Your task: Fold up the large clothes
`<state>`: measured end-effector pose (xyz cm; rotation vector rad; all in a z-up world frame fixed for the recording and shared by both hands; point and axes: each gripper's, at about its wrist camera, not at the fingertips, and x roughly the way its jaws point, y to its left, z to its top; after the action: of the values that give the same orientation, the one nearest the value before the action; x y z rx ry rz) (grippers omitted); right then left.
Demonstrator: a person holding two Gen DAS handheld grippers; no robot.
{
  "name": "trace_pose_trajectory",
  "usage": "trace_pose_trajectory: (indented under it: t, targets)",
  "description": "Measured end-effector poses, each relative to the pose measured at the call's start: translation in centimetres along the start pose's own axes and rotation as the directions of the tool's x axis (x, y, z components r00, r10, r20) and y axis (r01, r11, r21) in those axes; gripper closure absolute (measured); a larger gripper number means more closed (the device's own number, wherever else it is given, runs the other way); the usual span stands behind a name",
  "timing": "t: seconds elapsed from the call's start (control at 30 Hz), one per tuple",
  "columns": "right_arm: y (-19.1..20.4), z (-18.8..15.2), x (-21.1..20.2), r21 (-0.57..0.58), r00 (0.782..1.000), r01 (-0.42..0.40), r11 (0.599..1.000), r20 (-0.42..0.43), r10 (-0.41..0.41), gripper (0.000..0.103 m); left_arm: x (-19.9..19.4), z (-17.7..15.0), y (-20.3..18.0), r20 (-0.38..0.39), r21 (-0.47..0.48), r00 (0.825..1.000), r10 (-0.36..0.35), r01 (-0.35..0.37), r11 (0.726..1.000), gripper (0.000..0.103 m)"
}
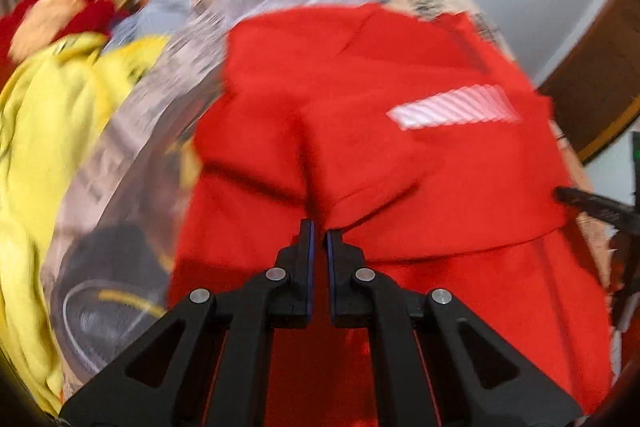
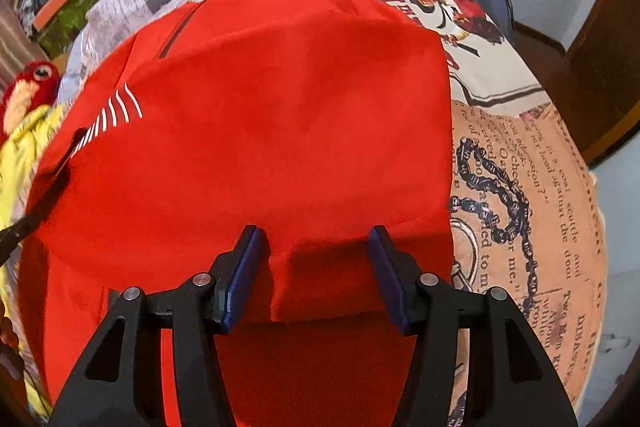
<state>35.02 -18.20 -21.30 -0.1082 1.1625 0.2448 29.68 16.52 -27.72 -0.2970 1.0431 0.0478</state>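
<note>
We see the red garment (image 2: 256, 115) spread partly folded across the printed bed cover (image 2: 520, 163). Our left gripper (image 1: 319, 233) has its fingers nearly closed, pinching a red fold. Our right gripper (image 2: 316, 239) hovers with fingers wide apart over the garment's near edge, gripping nothing.

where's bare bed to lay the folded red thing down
Free: printed bedspread right of the red garment, and beyond its far edge. Crowded: the left side, with the yellow garment and red plush toy.
</note>
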Motion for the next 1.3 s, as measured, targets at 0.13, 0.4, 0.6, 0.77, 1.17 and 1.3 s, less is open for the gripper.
trace_pose_trajectory:
  t: [0.13, 0.4, 0.6, 0.77, 1.17, 1.3]
  targets:
    - [0.1, 0.2, 0.2, 0.008, 1.0, -0.001, 1.0, -0.006, 0.001, 0.051, 0.4, -1.4, 2.5, -0.031, -0.053, 0.998, 0.056, -0.058, 0.997, 0.098]
    - [0.2, 0.4, 0.2, 0.02, 1.0, 0.001, 1.0, -0.023, -0.001, 0.048, -2.6, -2.0, 2.4, -0.009, 0.06, 0.993, 0.117, -0.117, 0.991, 0.088]
    - [0.0, 0.3, 0.3, 0.045, 0.999, -0.007, 0.999, -0.036, 0.008, 0.046, -3.7, -1.1, -1.6, 0.072, 0.215, 0.99, 0.123, -0.136, 0.967, 0.016]
    - [0.3, 0.3, 0.3, 0.034, 1.0, 0.008, 0.999, -0.03, -0.007, 0.046, 0.8, 0.8, -3.1, 0.063, 0.275, 0.956, 0.287, -0.293, 0.916, 0.01]
    - [0.2, 0.9, -0.3, -0.08, 0.992, 0.027, 0.996, -0.118, -0.037, 0.038, -1.5, 7.1, 6.1, 0.052, -0.004, 0.935, 0.351, -0.351, 0.936, 0.01]
    - [-0.4, 2.4, -2.0, -0.085, 0.996, 0.013, 0.996, -0.09, -0.021, 0.038, -3.9, 9.7, 6.2, 0.087, 0.029, 0.942, 0.323, -0.327, 0.945, 0.01]
